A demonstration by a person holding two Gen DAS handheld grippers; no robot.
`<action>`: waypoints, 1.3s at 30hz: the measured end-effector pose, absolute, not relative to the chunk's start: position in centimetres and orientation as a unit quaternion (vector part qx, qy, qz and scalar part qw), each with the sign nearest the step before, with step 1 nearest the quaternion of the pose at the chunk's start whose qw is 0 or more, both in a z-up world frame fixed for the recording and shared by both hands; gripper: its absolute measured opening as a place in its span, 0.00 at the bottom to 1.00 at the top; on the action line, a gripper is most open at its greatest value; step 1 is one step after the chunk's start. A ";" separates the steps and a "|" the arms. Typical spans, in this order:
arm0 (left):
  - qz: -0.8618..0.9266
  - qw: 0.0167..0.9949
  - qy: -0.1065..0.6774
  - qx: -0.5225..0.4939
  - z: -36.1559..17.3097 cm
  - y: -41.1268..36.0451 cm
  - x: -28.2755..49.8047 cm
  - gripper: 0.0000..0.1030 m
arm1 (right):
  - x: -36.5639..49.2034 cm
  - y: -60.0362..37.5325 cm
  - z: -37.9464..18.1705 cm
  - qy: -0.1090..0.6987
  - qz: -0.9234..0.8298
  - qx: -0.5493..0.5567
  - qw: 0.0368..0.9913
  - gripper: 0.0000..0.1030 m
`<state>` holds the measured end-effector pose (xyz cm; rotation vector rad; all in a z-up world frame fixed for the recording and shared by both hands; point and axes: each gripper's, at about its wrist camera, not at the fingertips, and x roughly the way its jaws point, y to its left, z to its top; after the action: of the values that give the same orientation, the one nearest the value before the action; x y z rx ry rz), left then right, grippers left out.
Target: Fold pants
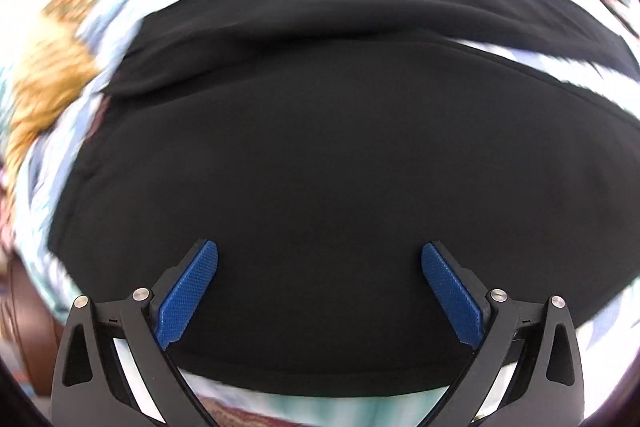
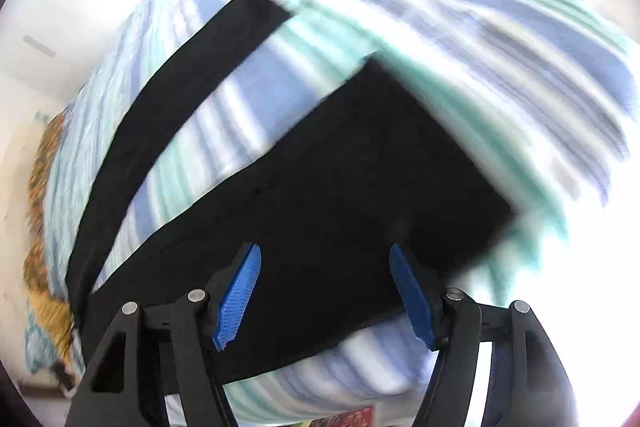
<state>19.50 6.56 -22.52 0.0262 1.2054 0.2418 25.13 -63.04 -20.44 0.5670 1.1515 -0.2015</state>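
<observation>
Black pants (image 1: 320, 155) lie spread flat on a striped blue, green and white bedsheet (image 2: 280, 95). In the left wrist view the waist part fills the frame and two legs run off to the right. My left gripper (image 1: 319, 251) is open and empty, just above the near edge of the pants. In the right wrist view one leg (image 2: 360, 187) lies under my right gripper (image 2: 325, 253), which is open and empty. The other leg (image 2: 168, 99) runs as a narrow band to the upper left. Both views are motion-blurred.
The striped sheet covers a bed; its edge shows at the lower part of the right wrist view (image 2: 360, 379). A yellow-brown patterned cloth (image 1: 56, 75) lies at the left of the bed. A white wall (image 2: 48, 7) is behind.
</observation>
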 end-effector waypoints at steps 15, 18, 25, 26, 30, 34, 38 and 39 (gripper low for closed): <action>0.205 0.854 0.474 -0.065 -19.6 16.7 35.8 0.98 | 43.6 -32.9 -16.3 0.510 0.235 0.108 0.820 0.63; 0.231 0.835 0.495 -0.070 -23.1 18.1 36.6 0.98 | 48.5 -29.7 -20.1 0.556 0.252 0.104 0.785 0.63; 0.217 0.869 0.440 -0.065 -25.3 18.2 32.9 1.00 | 53.7 -45.8 -21.8 0.544 0.094 0.057 0.832 0.58; 0.221 0.869 0.438 -0.060 -25.6 17.9 33.0 1.00 | 53.8 -49.1 -21.6 0.546 0.048 0.046 0.835 0.59; 0.230 0.870 0.434 -0.050 -26.0 18.3 33.7 1.00 | 53.3 -57.7 -19.1 0.528 -0.040 0.021 0.848 0.59; 0.230 0.870 0.434 -0.051 -25.9 18.3 33.8 1.00 | 54.9 -57.9 -17.2 0.507 -0.013 0.014 0.862 0.59; 0.233 0.870 0.433 -0.048 -26.0 18.3 33.7 1.00 | 58.0 -55.6 -18.6 0.525 -0.029 -0.003 0.851 0.59; 0.235 0.870 0.432 -0.047 -26.1 18.2 33.7 0.99 | 58.5 -55.9 -19.2 0.537 -0.041 -0.005 0.843 0.56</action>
<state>33.72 18.20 -26.08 -0.0979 0.9035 0.4906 58.45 -55.93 -19.20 -0.0097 1.1342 -0.0862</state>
